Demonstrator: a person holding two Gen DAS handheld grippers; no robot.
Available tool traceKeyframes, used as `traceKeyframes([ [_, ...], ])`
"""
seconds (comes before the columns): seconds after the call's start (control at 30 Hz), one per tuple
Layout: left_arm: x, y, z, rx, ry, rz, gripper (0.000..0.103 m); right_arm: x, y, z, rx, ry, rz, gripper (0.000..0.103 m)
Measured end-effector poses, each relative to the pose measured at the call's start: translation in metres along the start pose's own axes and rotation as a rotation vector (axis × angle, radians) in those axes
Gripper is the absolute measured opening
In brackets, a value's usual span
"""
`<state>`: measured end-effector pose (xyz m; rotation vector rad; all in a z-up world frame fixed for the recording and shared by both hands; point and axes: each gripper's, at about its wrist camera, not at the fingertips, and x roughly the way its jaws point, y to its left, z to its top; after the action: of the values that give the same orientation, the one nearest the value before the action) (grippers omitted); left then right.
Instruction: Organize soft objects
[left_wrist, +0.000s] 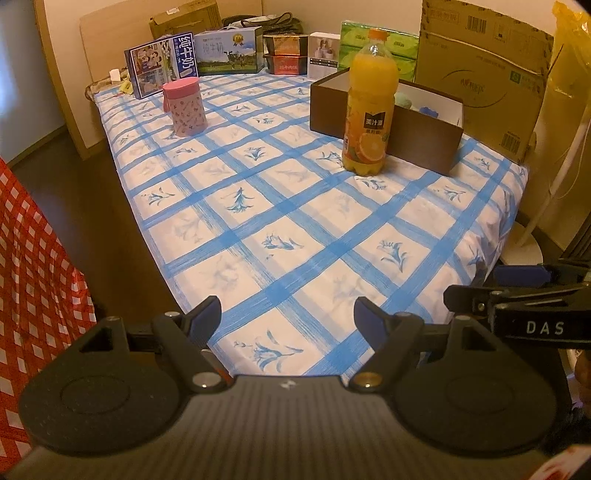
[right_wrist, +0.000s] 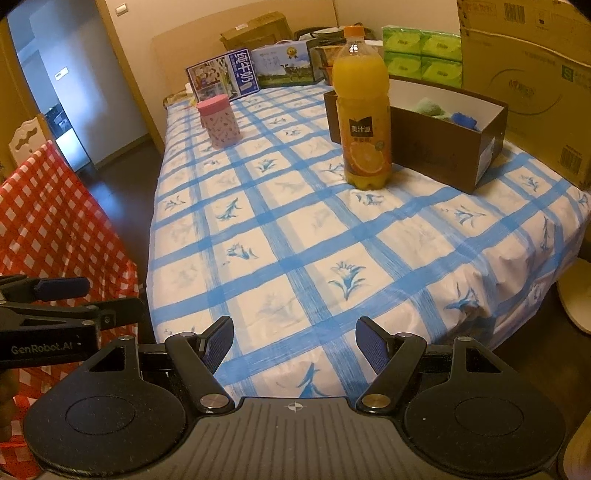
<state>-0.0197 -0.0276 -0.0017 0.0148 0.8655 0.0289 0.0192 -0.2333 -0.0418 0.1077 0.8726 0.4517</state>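
- Blue-checked cloth on the counter (left_wrist: 295, 236); left tongs (left_wrist: 287, 314) wide, empty, at the near edge.
- Left view: soft toys (left_wrist: 417, 103) already sit in the brown box (left_wrist: 388, 122); none loose, so sorting looks near done.
- Right view: right tongs (right_wrist: 294, 341) wide, empty; green plush (right_wrist: 428, 105) in the box.
- Orange juice bottle (right_wrist: 364, 107) stands in front of the box, blocking reach; pink canister (right_wrist: 219, 120) well clear.

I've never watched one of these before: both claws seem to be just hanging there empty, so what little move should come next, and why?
Probably reach the right gripper toward the brown box. Both it and the left gripper are open and empty over the near table edge, and the only soft-looking things visible, green and blue, lie in that box.
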Motion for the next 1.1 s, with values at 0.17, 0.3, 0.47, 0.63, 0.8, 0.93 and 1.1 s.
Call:
traceKeyframes([
  [0.17,-0.0003,0.0004,0.0010,0.003,-0.001,-0.003,0.077,0.0000,-0.0005,0.0002,-0.001,-0.001,0.000,0.073],
  [0.3,-0.0003,0.0005,0.0034,0.005,-0.001,-0.009,0.077,0.0000,-0.0016,0.0010,0.000,0.000,0.000,0.073],
  [0.47,0.0001,-0.0001,0.0042,0.005,-0.003,-0.011,0.077,-0.0001,-0.0017,0.0012,-0.001,0.000,0.001,0.073],
  [0.63,-0.0001,-0.0003,0.0040,0.004,-0.008,-0.011,0.077,-0.0002,-0.0013,0.0023,-0.001,-0.003,0.001,0.073],
  [0.8,-0.0002,-0.0002,0.0041,0.004,-0.008,-0.011,0.077,-0.0002,-0.0014,0.0023,-0.002,-0.002,0.001,0.073],
  [0.93,-0.0001,-0.0002,0.0042,0.005,-0.008,-0.011,0.077,-0.0007,-0.0012,0.0032,-0.002,-0.004,0.002,0.073],
  [1.1,-0.0002,-0.0005,0.0040,0.004,-0.008,-0.011,0.077,-0.0008,-0.0008,0.0041,-0.003,-0.004,0.003,0.073],
])
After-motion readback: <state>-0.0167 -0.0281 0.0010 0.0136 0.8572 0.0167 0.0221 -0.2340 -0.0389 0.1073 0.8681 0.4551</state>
